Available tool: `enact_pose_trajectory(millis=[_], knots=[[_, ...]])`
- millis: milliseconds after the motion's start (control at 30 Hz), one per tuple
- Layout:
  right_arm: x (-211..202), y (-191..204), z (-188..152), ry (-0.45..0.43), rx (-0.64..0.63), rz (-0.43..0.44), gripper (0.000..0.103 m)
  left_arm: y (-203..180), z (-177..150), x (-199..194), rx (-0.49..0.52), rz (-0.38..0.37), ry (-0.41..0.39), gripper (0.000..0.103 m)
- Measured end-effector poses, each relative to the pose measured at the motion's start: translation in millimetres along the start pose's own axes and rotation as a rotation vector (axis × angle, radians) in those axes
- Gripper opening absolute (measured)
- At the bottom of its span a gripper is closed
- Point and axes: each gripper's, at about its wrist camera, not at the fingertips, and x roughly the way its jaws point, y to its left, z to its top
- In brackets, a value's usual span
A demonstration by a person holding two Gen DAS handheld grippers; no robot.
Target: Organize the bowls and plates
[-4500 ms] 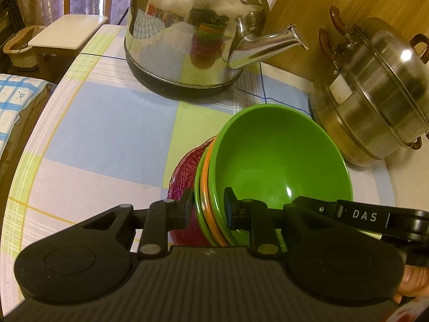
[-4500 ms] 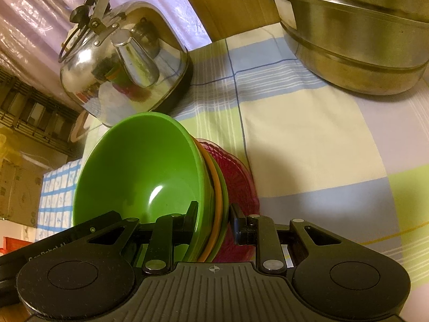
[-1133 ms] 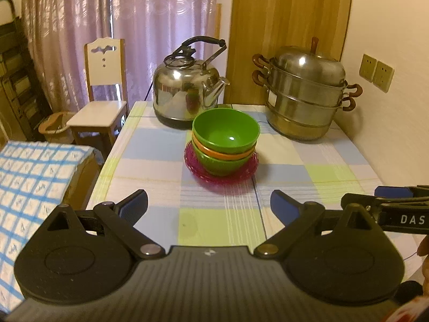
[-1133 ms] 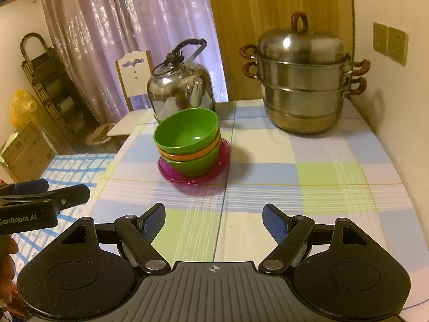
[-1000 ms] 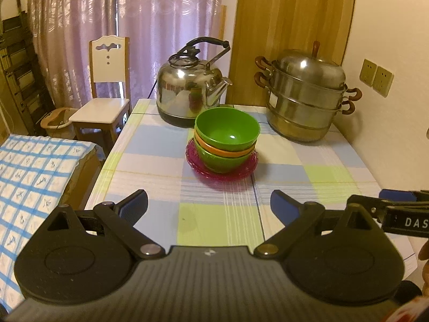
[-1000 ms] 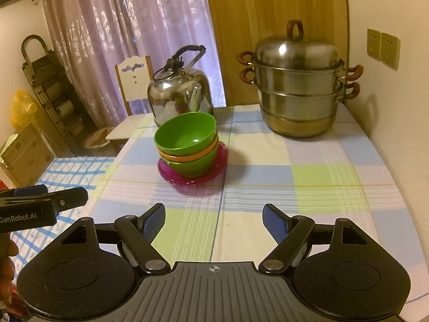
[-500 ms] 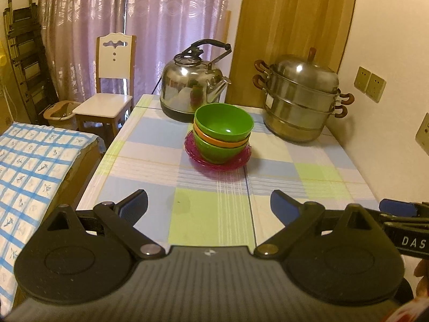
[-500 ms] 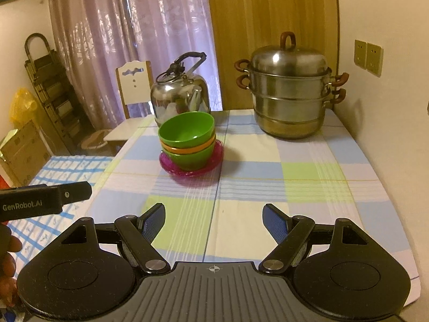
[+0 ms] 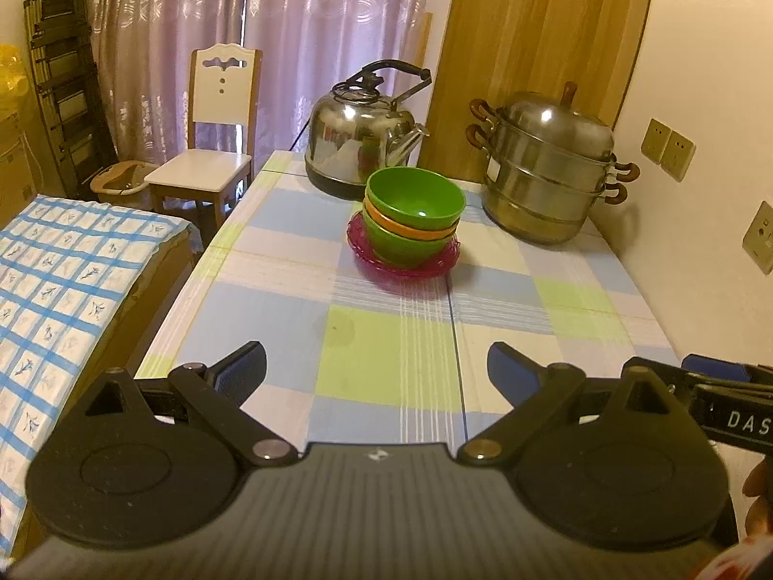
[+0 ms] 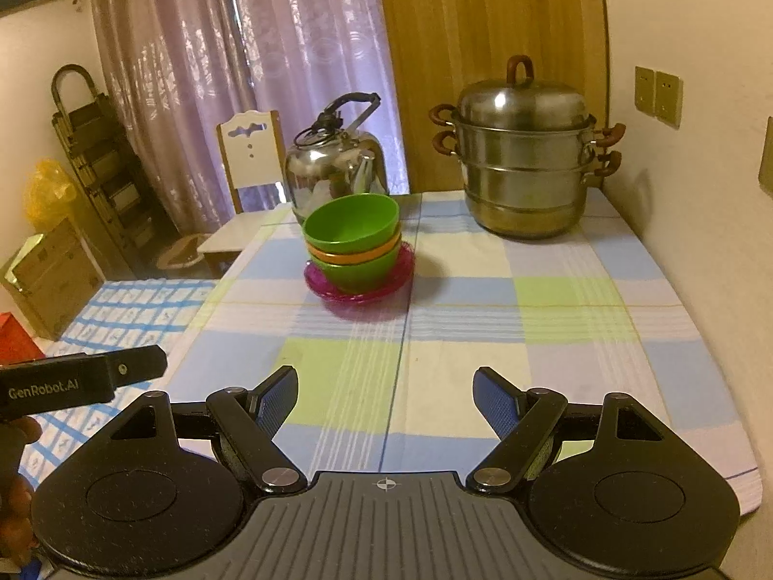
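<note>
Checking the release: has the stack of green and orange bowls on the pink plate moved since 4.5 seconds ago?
Yes. The bowl stack was tilted in both grippers; now it sits upright in front of the steel kettle.

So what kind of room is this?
Probably a home dining corner: a table with stacked bowls, a kettle and a steamer pot, plus a chair by curtains.

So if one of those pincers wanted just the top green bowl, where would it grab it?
Probably by the rim. The top green bowl sits nested in an orange bowl, so only its upper wall is exposed. Coming down from above on the near side, one finger inside and one outside, looks easiest; the kettle crowds the far side. Both the left gripper and right gripper are open.
</note>
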Motion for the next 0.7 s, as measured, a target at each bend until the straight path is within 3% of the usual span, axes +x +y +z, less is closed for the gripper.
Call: enact_pose_trajectory(millis=[700], knots=[[-24,3,-14,-0.027,0.006,-0.018,0.079,-7,-16,-15,0.006,0.008,-0.005,0.098]])
